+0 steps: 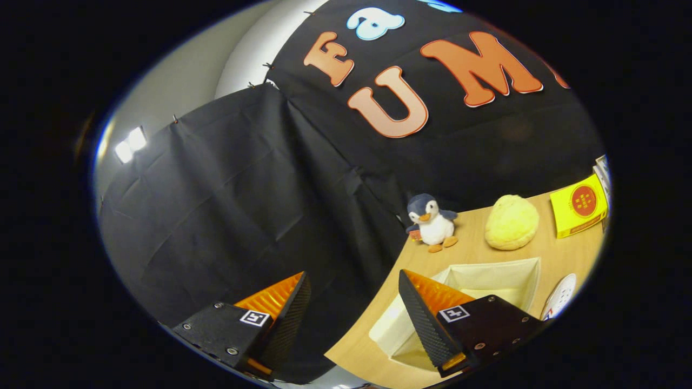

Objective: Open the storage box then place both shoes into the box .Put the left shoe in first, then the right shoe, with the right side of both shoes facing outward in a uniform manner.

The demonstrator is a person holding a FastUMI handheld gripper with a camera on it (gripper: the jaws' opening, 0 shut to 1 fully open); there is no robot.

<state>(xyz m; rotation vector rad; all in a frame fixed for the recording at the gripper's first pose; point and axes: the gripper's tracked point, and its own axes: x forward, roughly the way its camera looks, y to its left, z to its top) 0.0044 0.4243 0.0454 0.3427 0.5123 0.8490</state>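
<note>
My gripper point(354, 310) is open, its fingers wide apart with nothing between them, and the view is tilted. One fingertip point(297, 302) hangs in front of the black cloth wall; the other fingertip point(419, 319) sits over the cream storage box point(508, 275). The box stands open on the wooden table point(470, 251), its pale inside showing, partly hidden by that finger. Beside the box, past the finger, a bit of a white shoe point(559, 297) with small dots peeks in.
Beyond the box a small plush penguin point(432, 222) stands near the cloth wall. A yellow bun-shaped soft toy point(511, 221) and a yellow packet point(579, 205) lie farther along the table. The table's near edge point(362, 329) runs under the gap between the fingers.
</note>
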